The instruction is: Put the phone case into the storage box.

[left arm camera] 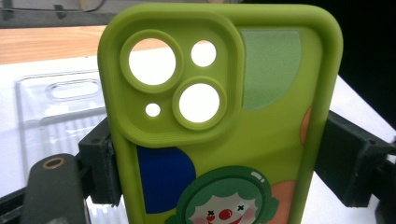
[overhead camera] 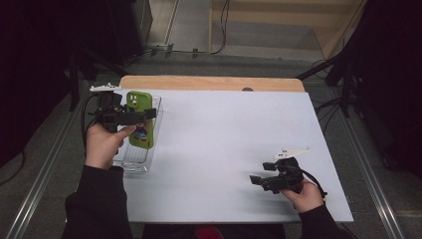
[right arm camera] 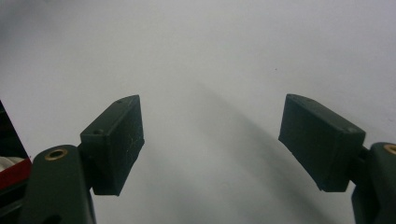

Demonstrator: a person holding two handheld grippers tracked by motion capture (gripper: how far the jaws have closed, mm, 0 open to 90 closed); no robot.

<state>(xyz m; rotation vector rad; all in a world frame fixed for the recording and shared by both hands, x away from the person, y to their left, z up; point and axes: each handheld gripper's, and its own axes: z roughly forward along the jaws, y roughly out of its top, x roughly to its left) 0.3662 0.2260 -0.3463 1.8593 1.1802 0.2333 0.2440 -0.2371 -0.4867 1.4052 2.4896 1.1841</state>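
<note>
The left gripper has its fingers clamped on a green phone case (clown print), held over a clear plastic tray. The right gripper rests on the white counter, fingers apart.

- White table top: flat, matte, in front of me; also the pale ground in my right gripper view.
- Wooden board: bare strip along the table's far edge, w/ a small dark mark on it.
- Metal rails: one on the floor to my l., one to my r..
- Cables: black, on the floor beyond the table.
- Wooden step: pale, at the back.
</note>
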